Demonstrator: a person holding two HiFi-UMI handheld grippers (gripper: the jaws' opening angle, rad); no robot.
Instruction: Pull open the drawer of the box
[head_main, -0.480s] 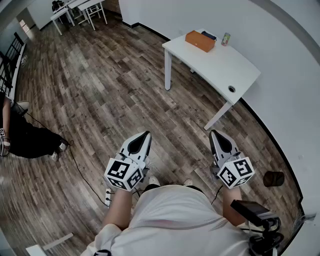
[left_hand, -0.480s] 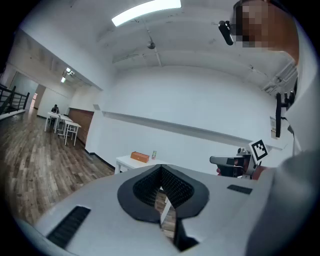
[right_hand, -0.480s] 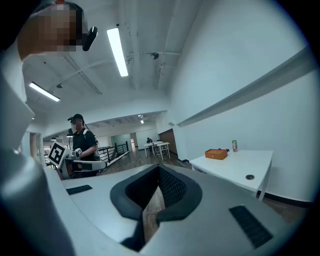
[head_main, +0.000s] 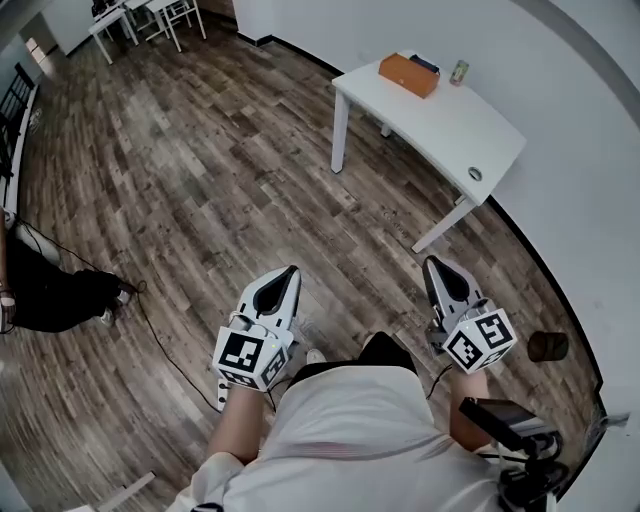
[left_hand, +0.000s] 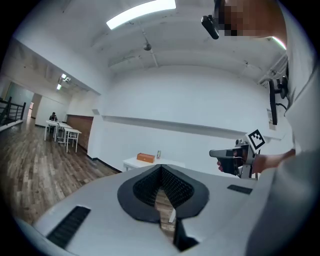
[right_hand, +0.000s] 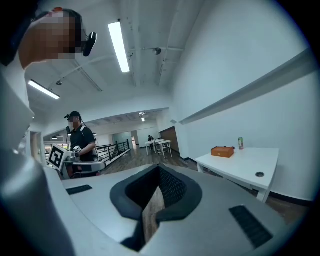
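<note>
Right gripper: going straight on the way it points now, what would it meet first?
Nothing near, as far as the views show. The right gripper, tongs shut, points over the brown wooden plank floor; the white rectangular table stands right of that line. Depth is unclear.

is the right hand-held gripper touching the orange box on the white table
No, the right hand-held gripper hangs near the person's body, well apart from the orange rectangular box on the white table.

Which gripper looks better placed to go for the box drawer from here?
Right, marginally. The orange box sits on the white table far ahead and to the right, on the side of the right gripper; the left gripper would cross over. Both are shut, empty and far from it.
</note>
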